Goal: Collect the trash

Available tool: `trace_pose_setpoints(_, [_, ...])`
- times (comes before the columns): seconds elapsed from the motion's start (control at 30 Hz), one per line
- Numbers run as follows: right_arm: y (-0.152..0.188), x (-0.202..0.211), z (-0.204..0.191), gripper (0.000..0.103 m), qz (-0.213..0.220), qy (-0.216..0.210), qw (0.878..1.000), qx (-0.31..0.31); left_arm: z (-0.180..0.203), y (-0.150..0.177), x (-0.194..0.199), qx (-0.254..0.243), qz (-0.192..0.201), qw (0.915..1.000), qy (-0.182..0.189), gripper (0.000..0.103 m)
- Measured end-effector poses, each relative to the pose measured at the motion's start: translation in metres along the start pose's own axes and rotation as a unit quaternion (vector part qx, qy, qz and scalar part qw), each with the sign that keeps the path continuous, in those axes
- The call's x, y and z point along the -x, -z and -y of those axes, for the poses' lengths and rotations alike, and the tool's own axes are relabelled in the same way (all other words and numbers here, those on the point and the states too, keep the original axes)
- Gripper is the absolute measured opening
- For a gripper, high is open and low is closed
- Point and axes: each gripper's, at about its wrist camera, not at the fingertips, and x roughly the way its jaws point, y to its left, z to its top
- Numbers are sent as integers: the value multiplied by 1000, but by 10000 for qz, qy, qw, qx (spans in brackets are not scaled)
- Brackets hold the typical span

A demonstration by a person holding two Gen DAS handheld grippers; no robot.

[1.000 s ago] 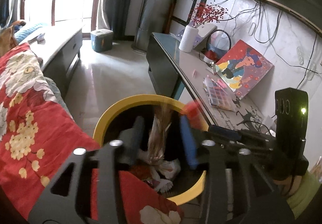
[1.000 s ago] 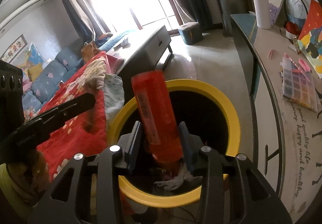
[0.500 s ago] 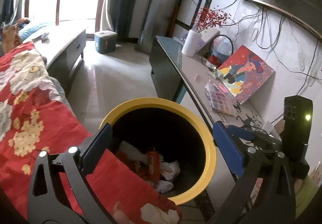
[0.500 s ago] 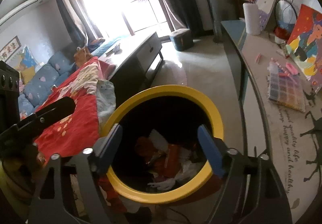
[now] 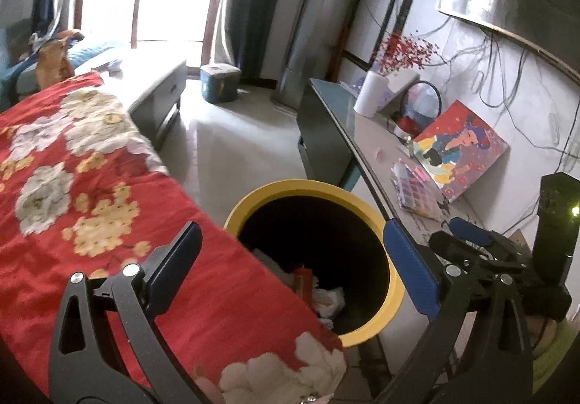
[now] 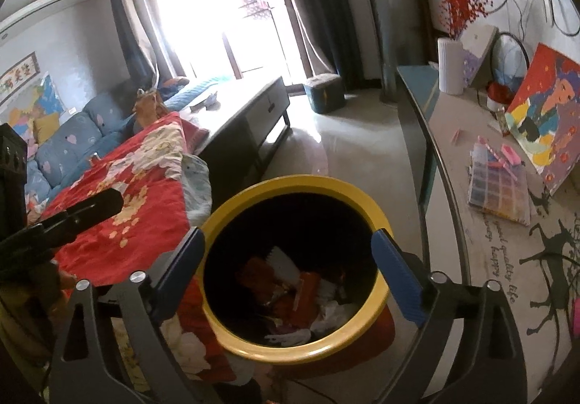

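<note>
A yellow-rimmed bin (image 5: 395,291) (image 6: 380,219) with a black inside stands between the bed and the desk. Red and white trash (image 6: 304,291) lies in its bottom; part of it shows in the left wrist view (image 5: 319,291). My left gripper (image 5: 290,266) is open and empty, above the blanket edge and the bin. My right gripper (image 6: 288,269) is open and empty, straight over the bin mouth. The right gripper also shows at the right in the left wrist view (image 5: 489,251). The left gripper shows at the left in the right wrist view (image 6: 69,219).
A red flowered blanket (image 5: 90,186) (image 6: 127,186) lies left of the bin, overlapping its rim. A desk (image 6: 500,259) on the right holds a bead box (image 6: 498,186), a painting (image 6: 543,114) and a white vase (image 6: 450,65). A low table (image 6: 246,106) and open floor (image 6: 348,146) lie beyond.
One second ago each gripper was shut on trash over the bin, the right on a red bottle. Both opened, the trash dropped into the bin, and the left gripper shifted left over the blanket.
</note>
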Motion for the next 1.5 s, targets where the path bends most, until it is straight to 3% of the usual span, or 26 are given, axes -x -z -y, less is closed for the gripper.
trace_pose_setpoints(0.13, [-1, 8, -18, 96, 127, 1, 9999, 114, -11, 3, 16, 123, 86, 9998, -118, 92])
trace_pose_setpoints(0.47, [1, 27, -60, 96, 478, -117, 9984, 285, -38, 14, 61, 331, 381, 9974, -510, 92])
trace_pose_setpoints(0.87, [19, 52, -100, 96, 1216, -190, 9910, 531, -63, 40, 110, 495, 731, 9904, -1067, 92])
trace_pose_setpoints(1.13, [40, 63, -128, 96, 1771, -170, 9808, 793, -62, 61, 144, 238, 1199, 9817, -1457, 92])
trace_pose_setpoints(1.5, [62, 64, -158, 96, 2234, -75, 9664, 1273, -74, 92, 161, 391, 1424, 9724, -1808, 92])
